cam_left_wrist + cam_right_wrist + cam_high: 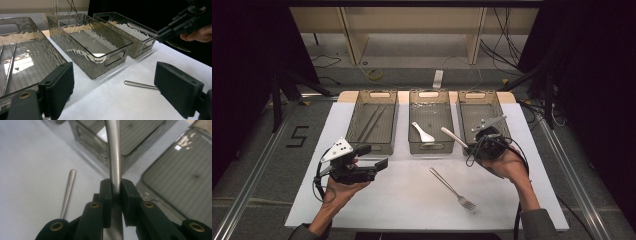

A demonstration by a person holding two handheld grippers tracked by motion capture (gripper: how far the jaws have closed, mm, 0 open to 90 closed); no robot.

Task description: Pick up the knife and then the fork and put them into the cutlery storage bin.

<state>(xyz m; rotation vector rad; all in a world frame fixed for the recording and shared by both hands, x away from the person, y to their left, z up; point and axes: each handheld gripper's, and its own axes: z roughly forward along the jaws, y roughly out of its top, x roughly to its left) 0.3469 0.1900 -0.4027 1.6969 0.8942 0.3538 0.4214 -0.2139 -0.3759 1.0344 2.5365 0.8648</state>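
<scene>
My right gripper [471, 148] is shut on a metal knife [454, 137] and holds it above the mat, in front of the right bin [468, 116]. The knife's handle [113, 150] runs up between the pads of my right gripper [116, 186]. From the left gripper view the knife [142, 28] hangs level in the air near the bins. A metal fork [452, 189] lies on the white mat [402, 200]; its handle [140, 84] shows between the jaws of my left gripper [113, 72]. My left gripper [374, 156] stands open and holds nothing, just before the left bin [371, 146].
Three clear grey bins stand side by side at the back of the mat. The left one holds chopsticks [373, 122], the middle bin [430, 146] a white spoon [423, 132]. Metal rails run along both sides of the table.
</scene>
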